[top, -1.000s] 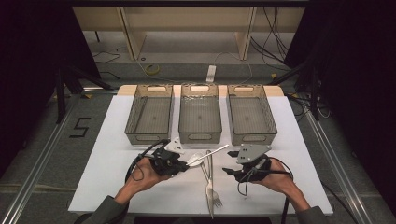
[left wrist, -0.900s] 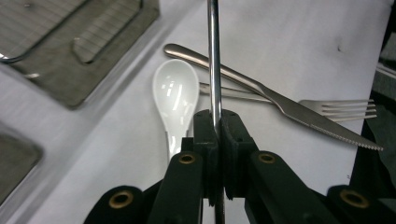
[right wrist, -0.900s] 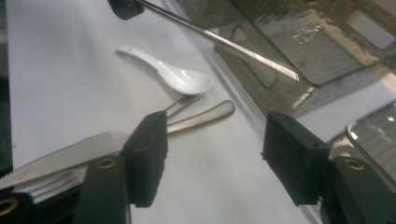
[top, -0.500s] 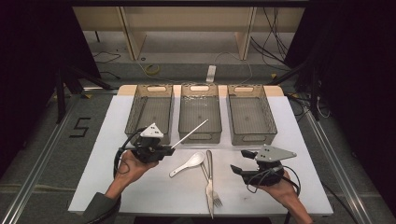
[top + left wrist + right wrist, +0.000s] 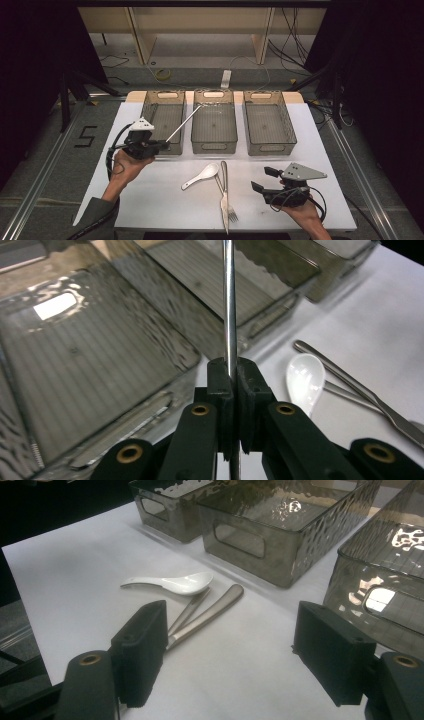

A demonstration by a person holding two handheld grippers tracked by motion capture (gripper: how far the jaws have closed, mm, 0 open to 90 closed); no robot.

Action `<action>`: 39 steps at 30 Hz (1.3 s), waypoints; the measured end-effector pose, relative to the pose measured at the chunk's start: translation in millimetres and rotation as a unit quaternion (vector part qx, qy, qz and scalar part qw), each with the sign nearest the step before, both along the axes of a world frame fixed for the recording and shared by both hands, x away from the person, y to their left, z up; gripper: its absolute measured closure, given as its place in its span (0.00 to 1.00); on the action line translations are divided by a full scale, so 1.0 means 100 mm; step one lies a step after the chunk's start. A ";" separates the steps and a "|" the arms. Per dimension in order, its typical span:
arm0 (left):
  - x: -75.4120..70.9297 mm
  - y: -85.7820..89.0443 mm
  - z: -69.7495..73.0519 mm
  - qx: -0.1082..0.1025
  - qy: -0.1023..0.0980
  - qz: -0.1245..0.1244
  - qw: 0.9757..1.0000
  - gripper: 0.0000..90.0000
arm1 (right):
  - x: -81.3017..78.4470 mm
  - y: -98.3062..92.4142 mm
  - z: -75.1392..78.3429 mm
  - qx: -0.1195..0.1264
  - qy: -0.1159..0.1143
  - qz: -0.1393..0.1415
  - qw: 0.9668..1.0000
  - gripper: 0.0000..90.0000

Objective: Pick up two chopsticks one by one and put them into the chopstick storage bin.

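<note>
**Left gripper clamps a thin metal rod over the bins**

While the left gripper (image 5: 161, 145) hangs above the near edge of the left bin (image 5: 163, 122), its jaws are pressed tight on a thin metal rod (image 5: 182, 122); the rod runs up and away from the jaws, slanting across the gap toward the far rim of the middle bin (image 5: 214, 122); in the left gripper view the rod (image 5: 229, 300) rises straight out from between the closed pads, with the bin floor below it. The right gripper (image 5: 264, 179) sits low over the white table (image 5: 150, 200) at the right, well apart from the rod; its jaws have just been opening and stand wide with nothing between them; ahead of it lie a white spoon (image 5: 170, 584), a knife (image 5: 207, 614) and a fork (image 5: 226, 200), close together; the right bin (image 5: 269, 122) stands beyond.
</note>
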State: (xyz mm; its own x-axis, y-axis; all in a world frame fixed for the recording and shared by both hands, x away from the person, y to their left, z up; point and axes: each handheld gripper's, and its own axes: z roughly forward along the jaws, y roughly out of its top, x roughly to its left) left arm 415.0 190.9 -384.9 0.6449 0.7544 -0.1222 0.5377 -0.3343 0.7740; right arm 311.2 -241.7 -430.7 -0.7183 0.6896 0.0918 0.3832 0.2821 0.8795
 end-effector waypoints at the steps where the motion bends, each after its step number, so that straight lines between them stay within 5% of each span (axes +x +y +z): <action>1: 0.03 0.01 0.01 -0.002 0.001 0.007 1.000 0.95 | -0.01 0.00 0.00 0.002 0.001 -0.003 1.000 0.34; 19: 0.67 0.20 -0.02 -0.010 0.023 0.100 0.995 0.95 | -0.12 -0.02 0.00 0.012 0.005 -0.003 1.000 0.31; 30: 0.90 0.30 -0.14 -0.004 0.041 0.134 0.990 0.95 | -0.15 -0.01 -0.01 0.009 0.006 -0.002 1.000 0.30; 39: 1.00 0.29 -0.23 0.021 0.052 0.154 0.987 0.95 | -0.15 0.00 -0.01 0.008 0.008 0.000 1.000 0.30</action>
State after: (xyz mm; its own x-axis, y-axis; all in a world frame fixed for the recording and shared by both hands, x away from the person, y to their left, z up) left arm 514.7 220.0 -407.8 0.3704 0.9184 -0.1393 0.6939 -0.1739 0.6987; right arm 296.1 -241.3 -432.1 -0.7173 0.6873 0.1144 0.3974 0.2686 0.8775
